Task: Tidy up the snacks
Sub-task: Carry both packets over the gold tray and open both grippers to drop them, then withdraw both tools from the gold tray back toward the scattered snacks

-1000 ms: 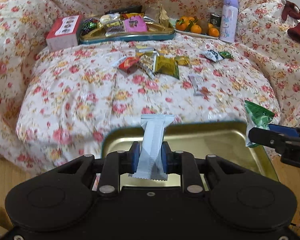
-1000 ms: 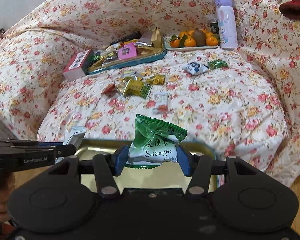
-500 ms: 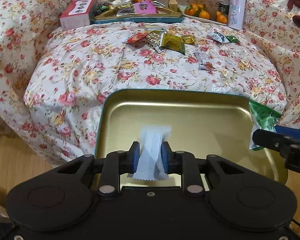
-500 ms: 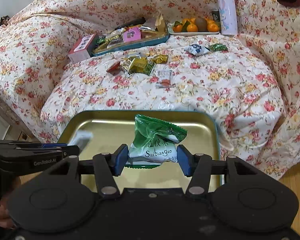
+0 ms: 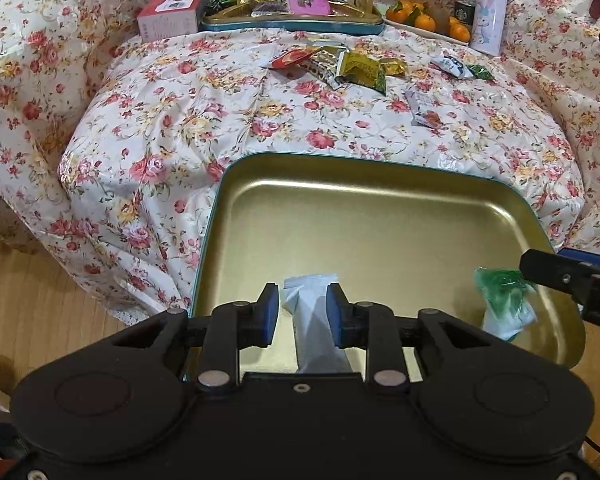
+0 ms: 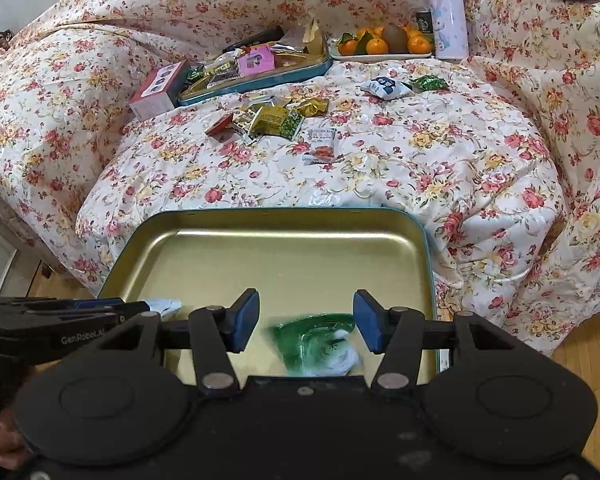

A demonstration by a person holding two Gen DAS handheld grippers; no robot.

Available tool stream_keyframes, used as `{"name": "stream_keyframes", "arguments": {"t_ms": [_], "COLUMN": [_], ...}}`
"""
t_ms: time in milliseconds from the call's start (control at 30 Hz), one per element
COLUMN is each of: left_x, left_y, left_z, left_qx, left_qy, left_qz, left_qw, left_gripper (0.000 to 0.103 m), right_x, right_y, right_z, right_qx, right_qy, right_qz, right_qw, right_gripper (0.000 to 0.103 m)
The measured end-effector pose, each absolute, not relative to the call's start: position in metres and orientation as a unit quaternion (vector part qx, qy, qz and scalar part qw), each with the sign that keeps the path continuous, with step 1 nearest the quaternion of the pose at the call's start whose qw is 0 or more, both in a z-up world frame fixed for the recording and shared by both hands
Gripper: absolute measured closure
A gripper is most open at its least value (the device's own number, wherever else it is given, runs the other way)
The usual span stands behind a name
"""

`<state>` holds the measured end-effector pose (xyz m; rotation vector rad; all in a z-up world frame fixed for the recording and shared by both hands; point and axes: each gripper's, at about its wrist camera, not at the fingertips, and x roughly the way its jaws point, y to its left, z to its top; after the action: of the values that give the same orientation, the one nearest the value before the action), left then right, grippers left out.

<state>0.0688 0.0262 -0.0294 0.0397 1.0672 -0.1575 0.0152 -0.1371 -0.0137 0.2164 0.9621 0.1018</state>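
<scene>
Left wrist view: the left gripper (image 5: pixel 302 309) hangs over the near edge of the gold tin tray (image 5: pixel 364 184), its blue pads having just been opening. The pale grey-blue snack packet (image 5: pixel 314 320) stands between them, a clear gap at the left pad and the right pad at most brushing it, so it is let go rather than pinched. At about 3 o'clock the right gripper's black finger (image 5: pixel 556 274) reaches in over the tray, and below it the green packet (image 5: pixel 504 300) lies blurred in the tray's near right corner. Toward 12 o'clock, on the floral cover (image 5: pixel 180 120), lie loose snacks (image 5: pixel 340 65); behind them a second tray of snacks (image 5: pixel 292 8), a pink box (image 5: pixel 172 14), oranges (image 5: pixel 424 22), a dark can with a round green logo (image 5: pixel 464 11) (lettering too small to read) and a lilac bottle (image 5: pixel 488 12).

Right wrist view: the right gripper (image 6: pixel 306 320) has its jaws spread wide, released. The green packet (image 6: pixel 320 344) sits blurred below and between them, touching neither pad (its print unreadable here). At 9 o'clock the left gripper's black body (image 6: pixel 60 328) carries the lettering "GenRoboLAI", last letters unsure, with the pale packet (image 6: pixel 164 305) at its tip.
</scene>
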Motion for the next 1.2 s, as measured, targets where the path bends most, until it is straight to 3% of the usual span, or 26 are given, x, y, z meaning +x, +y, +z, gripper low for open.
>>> {"name": "stream_keyframes", "arguments": {"t_ms": [667, 1200], "left_x": [0.082, 0.136], "left_y": [0.027, 0.036], "left_z": [-0.022, -0.021], "left_qx": [0.044, 0.083], "left_qy": [0.47, 0.398], "left_qz": [-0.048, 0.017], "left_qw": [0.88, 0.913], "left_gripper": [0.066, 0.066], "right_x": [0.028, 0.082], "right_y": [-0.142, -0.18], "right_z": [-0.011, -0.009], "right_qx": [0.098, 0.074], "right_qy": [0.446, 0.367], "right_qz": [0.033, -0.024], "right_qw": [0.889, 0.927], "right_gripper": [0.047, 0.047]}}
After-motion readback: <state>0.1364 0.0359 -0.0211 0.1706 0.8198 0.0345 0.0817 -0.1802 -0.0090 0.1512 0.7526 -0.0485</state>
